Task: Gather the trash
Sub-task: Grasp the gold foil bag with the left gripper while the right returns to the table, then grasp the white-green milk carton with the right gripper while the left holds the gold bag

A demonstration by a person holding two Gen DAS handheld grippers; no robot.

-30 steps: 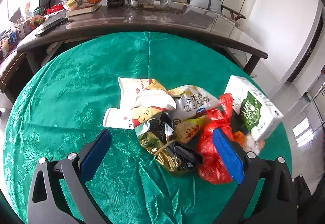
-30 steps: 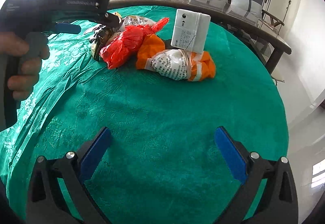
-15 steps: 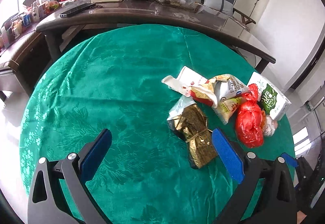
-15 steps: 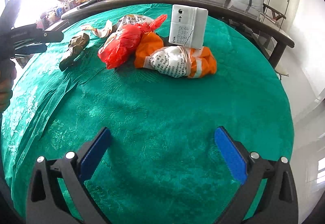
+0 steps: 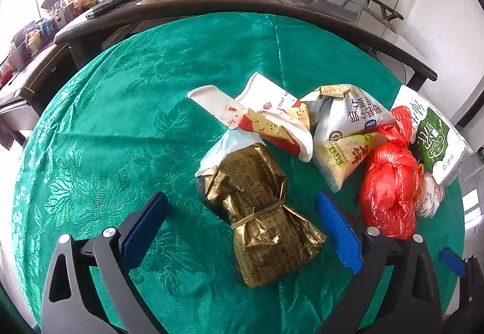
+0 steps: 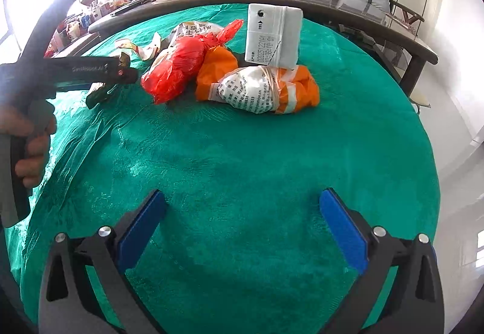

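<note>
Trash lies in a heap on the round green-clothed table (image 5: 121,122). A gold foil packet (image 5: 260,213) tied with a rubber band lies between the open jaws of my left gripper (image 5: 242,231). Behind it are a white and red wrapper (image 5: 266,119), a silver snack bag (image 5: 348,119), a red plastic bag (image 5: 390,182) and a white and green carton (image 5: 435,140). My right gripper (image 6: 242,228) is open and empty over bare cloth, well short of the red bag (image 6: 181,64), an orange bag bundle (image 6: 266,86) and the upright carton (image 6: 273,34).
A long dark table (image 5: 242,1) with bowls, a plant pot and clutter curves behind the green table. The left gripper body and the hand holding it (image 6: 36,92) fill the left of the right wrist view. White floor (image 6: 459,122) lies to the right.
My left gripper has moved forward onto the gold foil packet, which now sits between its jaws. The right gripper has stayed nearly still, and both remain open.
</note>
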